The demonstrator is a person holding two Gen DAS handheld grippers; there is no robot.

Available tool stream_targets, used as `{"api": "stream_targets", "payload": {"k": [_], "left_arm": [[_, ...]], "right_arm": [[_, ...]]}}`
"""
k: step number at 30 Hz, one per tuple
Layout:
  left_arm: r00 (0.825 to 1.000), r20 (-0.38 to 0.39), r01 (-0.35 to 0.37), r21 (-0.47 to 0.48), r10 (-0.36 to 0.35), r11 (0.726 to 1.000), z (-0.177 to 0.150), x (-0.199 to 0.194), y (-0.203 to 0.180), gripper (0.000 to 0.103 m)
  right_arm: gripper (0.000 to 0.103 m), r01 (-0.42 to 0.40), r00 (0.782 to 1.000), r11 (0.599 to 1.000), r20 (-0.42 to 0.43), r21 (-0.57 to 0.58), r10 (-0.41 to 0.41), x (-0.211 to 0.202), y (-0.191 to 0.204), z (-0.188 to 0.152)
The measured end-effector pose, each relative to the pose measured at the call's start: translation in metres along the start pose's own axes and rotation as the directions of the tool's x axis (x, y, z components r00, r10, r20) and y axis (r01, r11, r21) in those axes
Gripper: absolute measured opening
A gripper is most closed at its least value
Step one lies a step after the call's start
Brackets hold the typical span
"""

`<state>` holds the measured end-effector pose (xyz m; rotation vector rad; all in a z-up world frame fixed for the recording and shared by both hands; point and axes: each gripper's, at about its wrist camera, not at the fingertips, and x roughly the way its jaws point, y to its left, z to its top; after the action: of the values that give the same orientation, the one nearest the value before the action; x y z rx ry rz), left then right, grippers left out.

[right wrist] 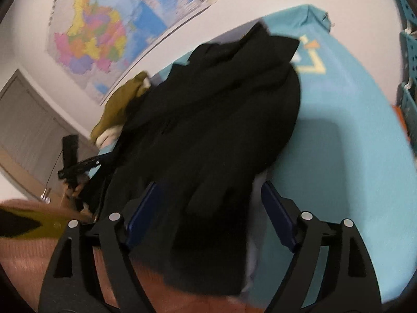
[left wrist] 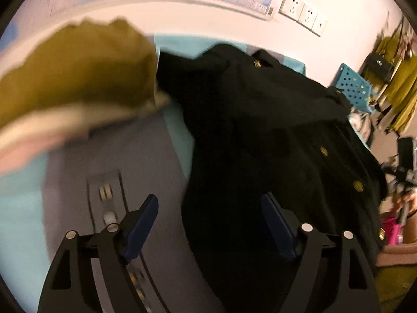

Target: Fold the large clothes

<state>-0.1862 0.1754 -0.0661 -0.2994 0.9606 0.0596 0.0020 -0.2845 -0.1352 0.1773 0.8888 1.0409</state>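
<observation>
A large black coat with gold buttons lies bunched on a teal-covered table. A grey garment with a buttoned placket lies beside it on the left. My left gripper is open above the coat's near left edge, holding nothing. In the right wrist view the same black coat lies in a heap on the teal table. My right gripper is open over the coat's near end, its jaws wide apart and empty.
An olive and cream pile of clothes sits at the table's left. A teal perforated basket and hanging olive clothes stand at the right. A wall with maps is behind the table. The other gripper shows at left.
</observation>
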Motion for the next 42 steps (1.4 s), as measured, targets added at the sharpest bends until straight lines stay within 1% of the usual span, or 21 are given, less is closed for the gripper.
{"api": "stream_targets", "payload": {"k": [5, 8, 9, 11, 12, 14, 15, 17, 19, 22, 26, 27, 28, 29, 31, 33, 38, 39, 40, 41, 42], "left_arm": [[0.997, -0.023, 0.077, 0.001, -0.077, 0.997, -0.028, -0.009, -0.004, 0.085], [0.986, -0.047, 0.162, 0.005, -0.161, 0.987, -0.041, -0.013, -0.013, 0.090], [0.980, -0.058, 0.191, 0.018, -0.190, 0.981, -0.047, -0.012, -0.019, 0.091], [0.981, -0.061, 0.186, 0.069, -0.182, 0.980, -0.053, -0.012, -0.032, 0.092], [0.983, -0.061, 0.176, 0.089, -0.171, 0.980, -0.054, -0.011, -0.038, 0.087], [0.988, -0.062, 0.147, 0.112, -0.141, 0.983, -0.053, -0.011, -0.048, 0.039], [0.988, -0.064, 0.144, 0.106, -0.137, 0.984, -0.050, -0.013, -0.049, 0.030], [0.975, -0.046, 0.219, 0.046, -0.217, 0.975, -0.044, -0.024, -0.046, 0.014], [0.967, 0.008, 0.255, 0.058, -0.256, 0.965, -0.041, -0.039, -0.050, 0.012], [0.962, -0.003, 0.273, 0.064, -0.274, 0.960, -0.046, -0.039, -0.050, 0.013], [0.964, -0.095, 0.250, 0.026, -0.247, 0.968, -0.064, -0.021, -0.037, 0.033], [0.962, -0.082, 0.263, 0.020, -0.261, 0.965, -0.066, -0.025, -0.033, 0.033], [0.959, -0.074, 0.274, 0.021, -0.272, 0.961, -0.067, -0.028, -0.030, 0.040], [0.960, -0.069, 0.274, 0.025, -0.272, 0.961, -0.067, -0.031, -0.029, 0.060], [0.966, -0.081, 0.250, 0.027, -0.247, 0.968, -0.064, -0.031, -0.028, 0.078], [0.954, -0.104, 0.285, 0.018, -0.282, 0.958, -0.061, -0.027, -0.030, 0.078], [0.945, -0.111, 0.316, 0.056, -0.309, 0.947, -0.059, -0.019, -0.048, 0.085], [0.945, -0.112, 0.314, 0.059, -0.307, 0.947, -0.060, -0.018, -0.049, 0.084], [0.947, -0.116, 0.309, 0.065, -0.300, 0.949, -0.059, -0.017, -0.051, 0.081], [0.950, -0.119, 0.299, 0.072, -0.290, 0.951, -0.060, -0.017, -0.053, 0.069], [0.954, -0.122, 0.284, 0.077, -0.274, 0.956, -0.060, -0.017, -0.054, 0.061]], "right_arm": [[0.076, -0.001, 1.000, 0.999, -0.002, -0.044, 0.001, 0.012, 0.015, -0.011], [0.051, -0.003, 1.000, 0.999, 0.002, -0.033, 0.003, 0.018, 0.016, -0.012], [0.035, -0.019, 1.000, 1.000, 0.000, -0.016, 0.019, 0.020, 0.014, -0.013], [0.019, -0.049, 0.999, 0.999, 0.026, 0.012, 0.048, 0.017, 0.010, -0.013], [0.016, -0.047, 0.998, 0.999, 0.047, 0.014, 0.046, 0.012, 0.011, -0.012], [0.013, -0.057, 0.989, 0.998, 0.139, 0.025, 0.053, -0.013, 0.017, -0.009], [0.012, -0.055, 0.981, 0.998, 0.186, 0.021, 0.050, -0.028, 0.021, -0.007], [0.006, -0.026, 0.959, 1.000, 0.284, -0.001, 0.025, -0.066, 0.033, -0.003], [0.006, 0.017, 0.946, 0.999, 0.324, -0.044, -0.002, -0.091, 0.045, -0.001], [0.006, 0.029, 0.959, 0.999, 0.285, -0.038, -0.017, -0.087, 0.041, -0.003], [0.008, 0.021, 0.983, 0.997, 0.182, 0.073, -0.033, -0.052, 0.003, -0.019], [0.013, 0.021, 0.985, 0.995, 0.170, 0.102, -0.038, -0.045, -0.005, -0.022], [0.022, 0.020, 0.987, 0.992, 0.158, 0.128, -0.041, -0.041, -0.013, -0.027], [0.027, 0.003, 0.988, 0.989, 0.152, 0.145, -0.026, -0.039, -0.019, -0.031], [0.051, -0.022, 0.990, 0.988, 0.144, 0.153, 0.000, -0.038, -0.027, -0.038], [0.063, -0.055, 0.990, 0.989, 0.134, 0.138, 0.037, -0.034, -0.025, -0.041], [0.065, -0.084, 0.990, 0.988, 0.124, 0.128, 0.068, -0.031, -0.024, -0.047], [0.063, -0.087, 0.990, 0.988, 0.125, 0.128, 0.071, -0.030, -0.024, -0.046], [0.053, -0.079, 0.990, 0.989, 0.122, 0.121, 0.064, -0.029, -0.023, -0.046], [0.048, -0.076, 0.991, 0.990, 0.117, 0.117, 0.062, -0.029, -0.022, -0.047], [0.036, -0.081, 0.991, 0.990, 0.112, 0.113, 0.069, -0.028, -0.021, -0.047]]}}
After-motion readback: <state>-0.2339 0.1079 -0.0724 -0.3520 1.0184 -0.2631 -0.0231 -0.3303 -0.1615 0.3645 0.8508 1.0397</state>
